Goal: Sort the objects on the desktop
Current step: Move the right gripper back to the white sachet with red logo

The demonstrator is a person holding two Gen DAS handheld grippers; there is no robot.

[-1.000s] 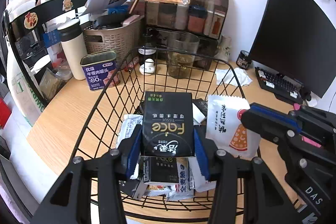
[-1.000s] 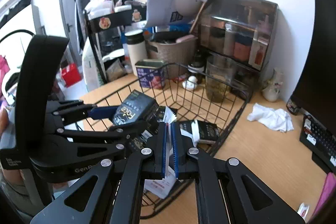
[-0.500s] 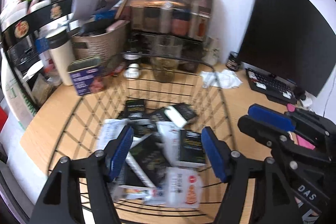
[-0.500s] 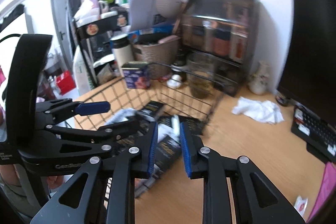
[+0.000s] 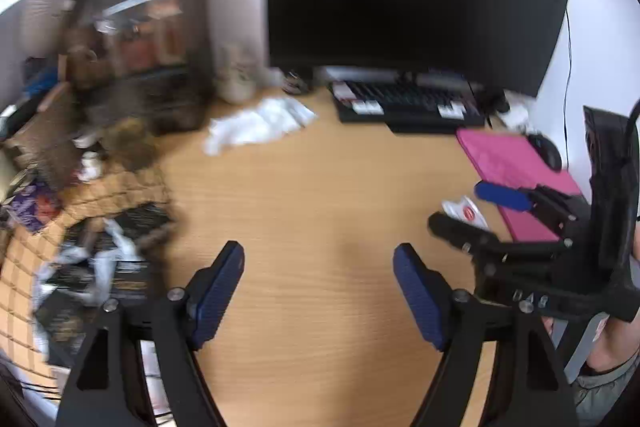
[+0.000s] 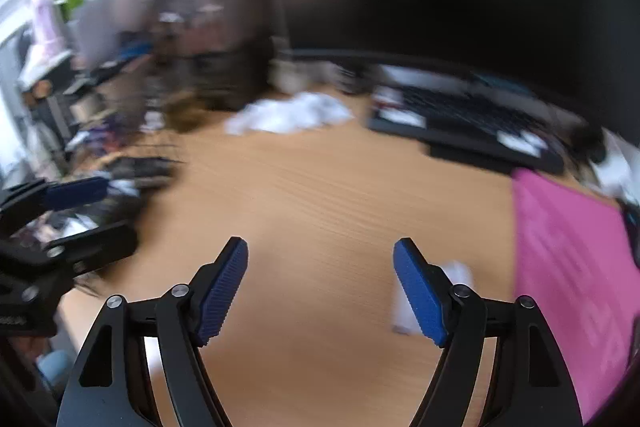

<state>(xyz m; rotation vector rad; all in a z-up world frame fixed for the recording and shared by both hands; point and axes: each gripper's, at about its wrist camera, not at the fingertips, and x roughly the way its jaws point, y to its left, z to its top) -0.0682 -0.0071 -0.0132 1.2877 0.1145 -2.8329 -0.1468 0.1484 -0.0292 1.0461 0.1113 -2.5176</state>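
Both grippers, left (image 5: 318, 271) and right (image 6: 320, 267), have just been opening and gape empty; approach the small white packet (image 5: 466, 213) squarely before closing.

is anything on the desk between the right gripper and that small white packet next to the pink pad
Nothing visible: only bare desk lies ahead of the open right gripper; the small white packet sits partly behind its right finger, beside the pink pad.
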